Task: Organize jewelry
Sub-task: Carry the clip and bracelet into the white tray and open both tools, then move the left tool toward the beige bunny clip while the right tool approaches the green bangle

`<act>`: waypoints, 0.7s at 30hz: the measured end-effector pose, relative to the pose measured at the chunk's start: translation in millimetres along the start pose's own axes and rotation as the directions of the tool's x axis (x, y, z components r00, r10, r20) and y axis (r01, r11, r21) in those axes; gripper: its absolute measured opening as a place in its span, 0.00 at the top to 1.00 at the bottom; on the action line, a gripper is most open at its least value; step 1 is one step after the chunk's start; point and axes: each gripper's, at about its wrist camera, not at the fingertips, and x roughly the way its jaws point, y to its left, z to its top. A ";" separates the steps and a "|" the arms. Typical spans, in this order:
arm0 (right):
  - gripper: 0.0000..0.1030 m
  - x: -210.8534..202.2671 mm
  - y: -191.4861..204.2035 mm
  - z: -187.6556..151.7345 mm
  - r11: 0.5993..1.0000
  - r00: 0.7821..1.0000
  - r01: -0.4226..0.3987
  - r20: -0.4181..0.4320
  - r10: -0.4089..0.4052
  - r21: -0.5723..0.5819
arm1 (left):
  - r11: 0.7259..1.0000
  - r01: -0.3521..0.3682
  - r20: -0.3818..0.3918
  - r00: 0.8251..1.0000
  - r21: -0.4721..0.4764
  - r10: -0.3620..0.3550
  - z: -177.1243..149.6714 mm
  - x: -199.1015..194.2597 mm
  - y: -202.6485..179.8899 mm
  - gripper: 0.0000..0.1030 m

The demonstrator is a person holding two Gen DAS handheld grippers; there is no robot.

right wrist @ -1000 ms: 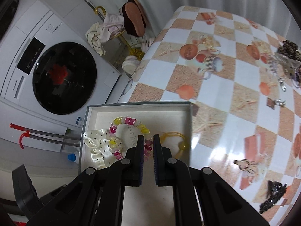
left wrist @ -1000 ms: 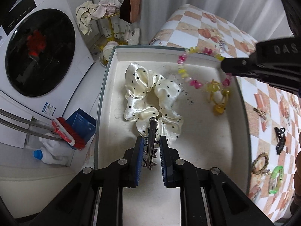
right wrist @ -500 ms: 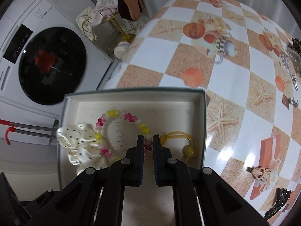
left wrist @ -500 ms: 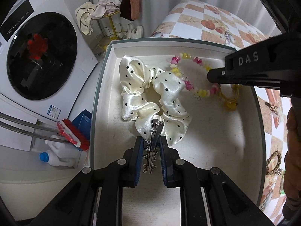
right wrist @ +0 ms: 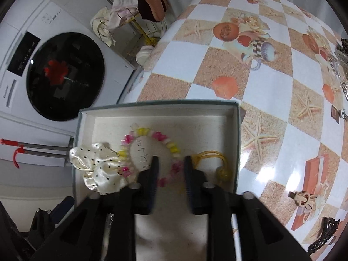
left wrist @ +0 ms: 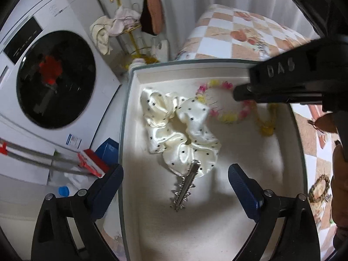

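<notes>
The left hand-held gripper stands wide apart, its jaws having just opened; the clip lies released between them on the floor of the box, its tip resting on the scrunchie at 12 o'clock. The right hand-held gripper has also just been opening. The bracelet runs through the gap and neither pad seems to press it, so I judge it let go, lying in the box with the yellow tie at its 3 o'clock.

Risks from here, as I judge them:
- The bracelet's beads sit close to the right pads; lifting away at a slant could hook the loop and drag it back out.
- The clip's toothed edge leans on the satin scrunchie; a nudge from the left fingers could snag the cloth.
- The two grippers work close together over one box and could knock each other as they leave.
- More pieces wait on the tabletop; piling them in could tangle the bracelet and tie.
</notes>
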 end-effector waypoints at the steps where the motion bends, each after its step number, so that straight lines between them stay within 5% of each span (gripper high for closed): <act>1: 0.54 -3.6 -0.6 0.1 1.000 1.000 -0.011 0.012 0.011 0.003 | 1.000 0.001 -0.004 1.000 0.002 -0.001 0.6 0.2 -0.4 0.03; 5: 0.52 -18.9 -1.6 2.3 0.999 0.998 -0.050 0.048 0.049 0.022 | 1.000 0.006 -0.010 1.000 0.014 -0.006 3.3 -3.0 -4.3 0.03; 13: 0.24 -55.2 -18.6 -5.4 0.991 0.989 -0.105 0.116 0.094 0.085 | 0.998 0.026 -0.004 1.000 0.052 -0.026 5.5 -14.3 -17.7 0.00; 21: 0.14 -104.2 -76.2 -39.9 0.974 0.982 -0.090 0.182 0.052 0.209 | 0.989 0.070 0.015 0.997 0.129 -0.073 19.0 -28.1 -49.0 0.00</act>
